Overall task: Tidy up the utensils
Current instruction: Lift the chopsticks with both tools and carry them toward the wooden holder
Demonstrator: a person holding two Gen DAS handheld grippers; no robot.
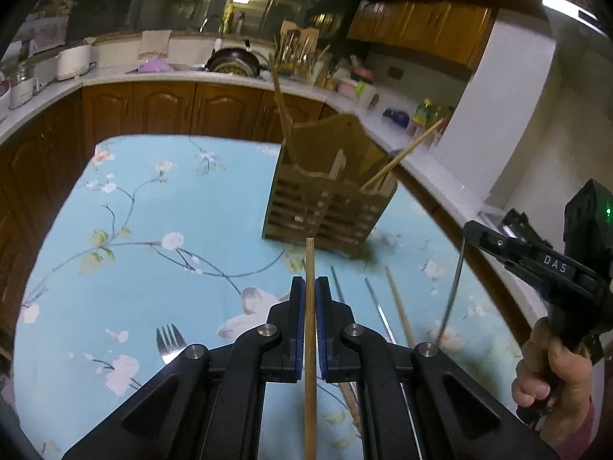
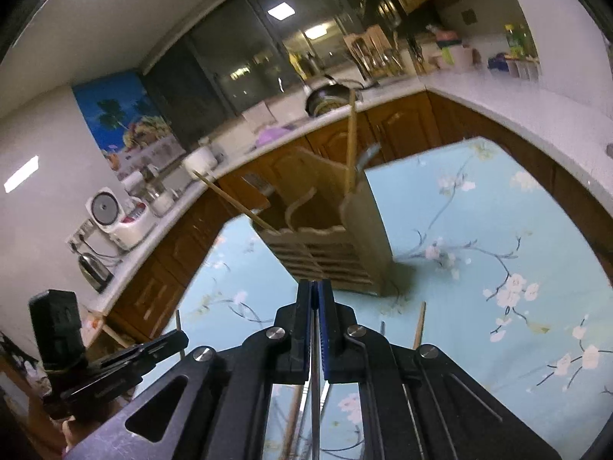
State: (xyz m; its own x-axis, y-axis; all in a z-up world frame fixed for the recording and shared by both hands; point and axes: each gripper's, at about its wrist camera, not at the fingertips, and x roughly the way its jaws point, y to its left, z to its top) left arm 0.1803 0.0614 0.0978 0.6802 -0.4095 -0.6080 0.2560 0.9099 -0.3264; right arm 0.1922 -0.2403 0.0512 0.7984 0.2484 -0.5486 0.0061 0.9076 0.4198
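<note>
Your left tongs [image 1: 310, 291] are pinched on one wooden chopstick [image 1: 310, 329], which runs lengthwise between the jaws. Your right tongs [image 2: 315, 299] are clamped narrow on one thin metal chopstick [image 2: 315, 383]. The wooden utensil holder [image 1: 325, 195] stands upright on the blue floral tablecloth [image 1: 161, 199], toward the table's far edge; two wooden chopsticks lean in it, one [image 1: 281, 107] at the left, one [image 1: 406, 153] at the right. One fork [image 1: 169, 343] lies near the table's near-left part. Three loose chopsticks lie before the holder: two metal [image 1: 377, 306], one wooden [image 1: 398, 306].
</note>
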